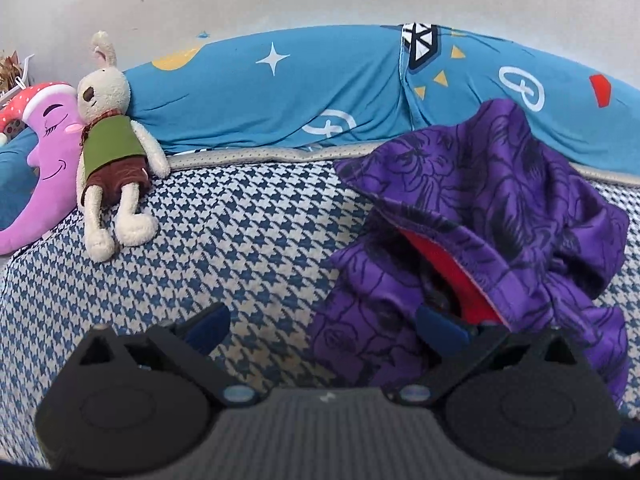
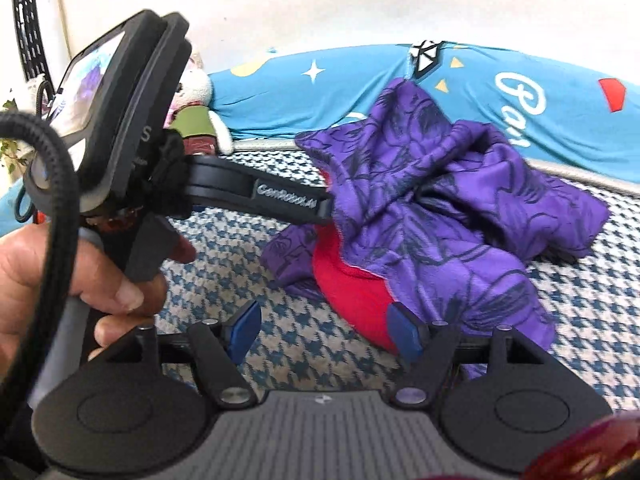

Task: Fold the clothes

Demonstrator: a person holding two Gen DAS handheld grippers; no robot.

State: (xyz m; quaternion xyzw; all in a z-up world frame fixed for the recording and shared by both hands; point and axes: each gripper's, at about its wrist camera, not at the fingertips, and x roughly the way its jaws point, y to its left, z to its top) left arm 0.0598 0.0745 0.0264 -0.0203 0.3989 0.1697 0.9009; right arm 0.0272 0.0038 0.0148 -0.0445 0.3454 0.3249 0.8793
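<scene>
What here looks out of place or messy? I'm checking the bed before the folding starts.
The purple garment lies crumpled in a heap on the houndstooth cover, its red lining turned out. A plush rabbit slumps against the blue pillow. Nothing looks damaged or spilled.

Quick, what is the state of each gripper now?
Left gripper: open, holding nothing; one finger is against the purple garment.
Right gripper: open, holding nothing.
</scene>
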